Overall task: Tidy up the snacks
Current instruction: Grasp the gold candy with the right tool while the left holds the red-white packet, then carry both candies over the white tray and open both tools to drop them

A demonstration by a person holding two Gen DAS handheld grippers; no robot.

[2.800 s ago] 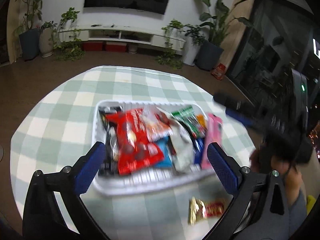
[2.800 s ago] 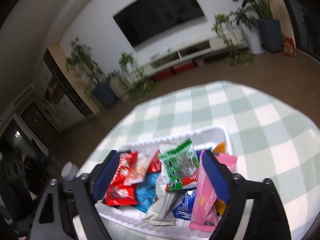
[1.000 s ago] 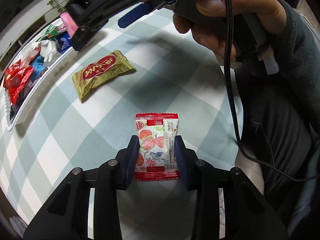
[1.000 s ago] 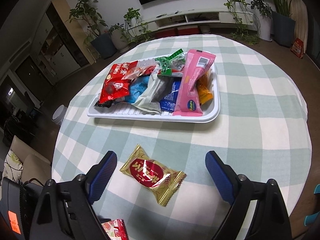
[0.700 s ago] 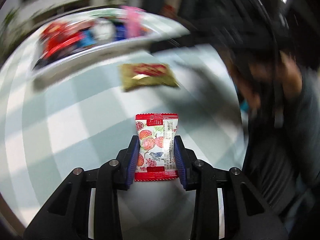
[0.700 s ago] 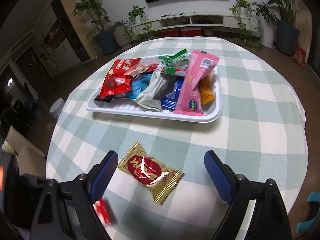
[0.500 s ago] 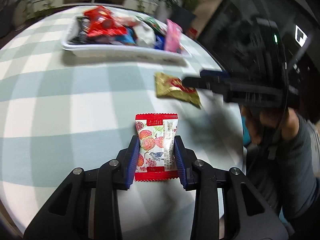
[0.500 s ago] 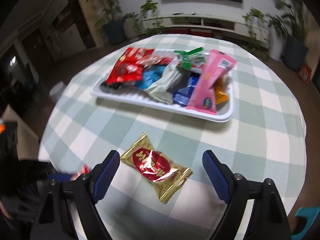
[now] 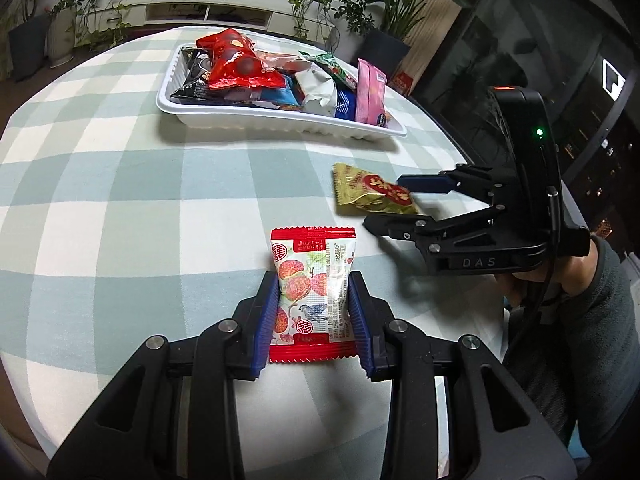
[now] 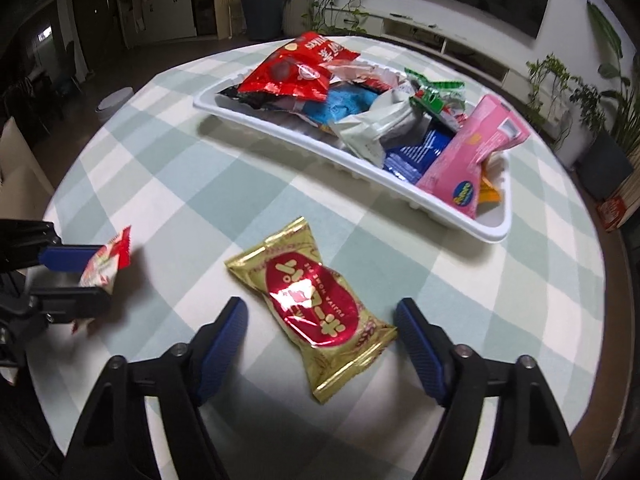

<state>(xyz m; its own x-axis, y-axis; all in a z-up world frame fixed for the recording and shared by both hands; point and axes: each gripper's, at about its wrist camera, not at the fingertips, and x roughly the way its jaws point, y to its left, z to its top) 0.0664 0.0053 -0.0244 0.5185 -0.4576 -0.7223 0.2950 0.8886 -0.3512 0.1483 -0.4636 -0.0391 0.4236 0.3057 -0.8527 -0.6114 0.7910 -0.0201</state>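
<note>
1. Since a second ago the right gripper [image 10: 320,344] has come down around the gold packet [image 10: 310,314]. Its jaws have just been narrowing, with the packet between them but the blue pads not pressing on it.
2. The gold packet is lying flat on the checked tablecloth [image 10: 168,208], in the lower centre of the right wrist view.
3. The left gripper [image 9: 314,312] is gripping the red-and-white snack packet [image 9: 312,294] by its two long sides, in the lower centre of its own view.
4. The white tray [image 9: 280,122], heaped with snack bags, is sitting in the upper centre of the left wrist view, well apart from both packets.
5. A sleeve [image 9: 600,320] is showing at the right edge.
</note>
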